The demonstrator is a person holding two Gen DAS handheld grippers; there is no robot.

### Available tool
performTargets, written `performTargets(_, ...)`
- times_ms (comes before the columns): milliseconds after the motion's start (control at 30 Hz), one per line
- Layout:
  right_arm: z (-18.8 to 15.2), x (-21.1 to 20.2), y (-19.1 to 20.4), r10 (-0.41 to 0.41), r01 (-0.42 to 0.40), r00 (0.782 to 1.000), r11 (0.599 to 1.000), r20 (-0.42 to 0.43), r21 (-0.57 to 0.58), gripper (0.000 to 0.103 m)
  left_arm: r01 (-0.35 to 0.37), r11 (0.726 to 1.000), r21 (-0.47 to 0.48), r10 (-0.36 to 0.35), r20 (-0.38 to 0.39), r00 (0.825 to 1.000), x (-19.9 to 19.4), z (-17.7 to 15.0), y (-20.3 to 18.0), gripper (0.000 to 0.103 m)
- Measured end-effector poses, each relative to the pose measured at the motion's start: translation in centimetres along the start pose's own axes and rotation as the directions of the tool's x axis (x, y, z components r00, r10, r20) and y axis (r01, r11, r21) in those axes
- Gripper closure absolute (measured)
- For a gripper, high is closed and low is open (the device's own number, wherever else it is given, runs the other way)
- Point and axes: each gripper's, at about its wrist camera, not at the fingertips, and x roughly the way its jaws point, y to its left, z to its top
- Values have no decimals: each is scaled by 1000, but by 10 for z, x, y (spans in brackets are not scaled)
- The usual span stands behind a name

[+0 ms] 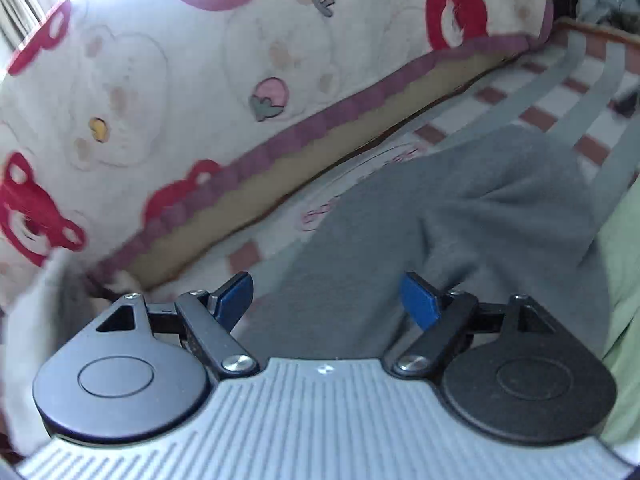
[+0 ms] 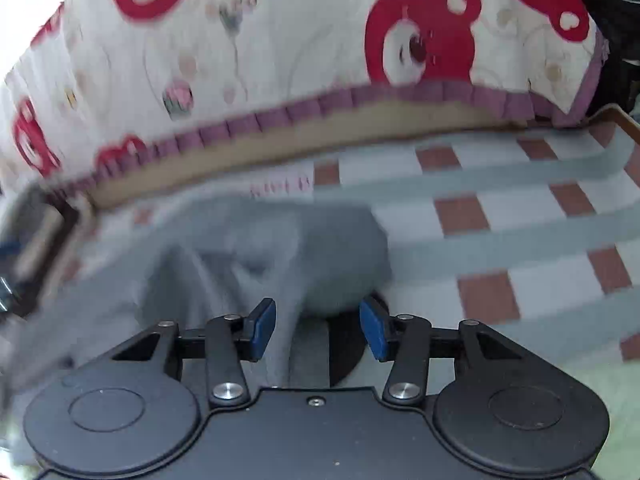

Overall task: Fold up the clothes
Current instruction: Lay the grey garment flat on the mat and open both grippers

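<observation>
The grey garment (image 1: 460, 216) lay crumpled on the checked bedsheet (image 1: 592, 148), near the bear-print quilt (image 1: 160, 80) that ran along the far side. The left gripper (image 1: 328, 300) hung above the cloth, its 2 fingers spread wide and holding nothing. The right gripper (image 2: 318, 328) stood moderately apart over a grey fold (image 2: 304, 256), its pads clear of it

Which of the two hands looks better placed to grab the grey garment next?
Probably the right. Its fingers already straddle a raised fold of the grey garment, open and not pinching. The left fingers hang open over flat cloth, with no fold between them.
</observation>
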Motion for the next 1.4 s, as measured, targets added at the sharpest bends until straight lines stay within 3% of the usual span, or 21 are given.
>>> performTargets(100,38,-19,-26,129,-124,989,990,-74,67,47,-42,995,-90,33,-103,994,-3,5,22,22)
performTargets(200,77,-32,-40,232,-208,962,964,-143,164,46,-78,966,-245,26,-208,978,-5,15,43,23)
performTargets(267,108,-49,-36,260,-235,954,958,-151,166,46,-102,947,-305,24,-247,969,-11,23,49,25)
performTargets(367,136,-102,-14,258,-245,954,964,-154,101,44,-152,944,-293,68,-276,959,-29,39,46,24)
performTargets(467,177,-140,17,231,-213,961,969,-154,123,43,-217,959,-182,147,-337,930,-34,52,28,21)
performTargets(533,201,-166,37,255,-239,960,961,-112,138,43,-239,965,-110,186,-357,915,-34,62,16,21)
performTargets(633,223,-179,73,263,-258,963,962,-62,84,33,-209,973,-102,177,-262,949,-25,72,-1,19)
performTargets(700,223,-161,93,275,-274,959,961,-65,25,27,-195,976,-94,171,-220,960,-5,69,-14,18)
performTargets(800,196,-98,101,295,-298,950,955,-104,-12,21,-181,976,-123,149,-227,962,38,54,-22,19)
performTargets(933,148,-4,92,220,-230,969,970,-116,-80,21,-201,977,-73,180,-222,958,94,27,-29,19)
performTargets(1033,119,62,75,179,-190,977,978,-115,-91,21,-206,964,-170,158,-257,953,120,0,-12,19)
performTargets(1100,105,99,69,135,-153,981,980,-140,-128,24,-195,930,-310,106,-282,953,125,-26,9,19)
performTargets(1133,98,113,71,69,-97,988,974,-138,-203,24,-190,902,-387,76,-292,953,127,-39,21,19)
performTargets(1167,92,125,77,-24,-7,995,949,-94,-315,24,-201,864,-461,59,-304,951,126,-57,35,19)
performTargets(1233,82,147,87,-146,125,989,866,-6,-485,23,-274,807,-523,99,-337,936,119,-90,57,19)
performTargets(1267,79,159,86,-148,125,989,846,-3,-518,23,-321,779,-538,133,-358,924,115,-107,68,19)
performTargets(1367,84,190,79,-59,12,995,875,-82,-484,23,-455,725,-518,250,-417,874,94,-153,99,19)
performTargets(1400,88,202,80,-35,-22,994,873,-108,-487,23,-501,704,-504,289,-441,850,87,-167,110,19)
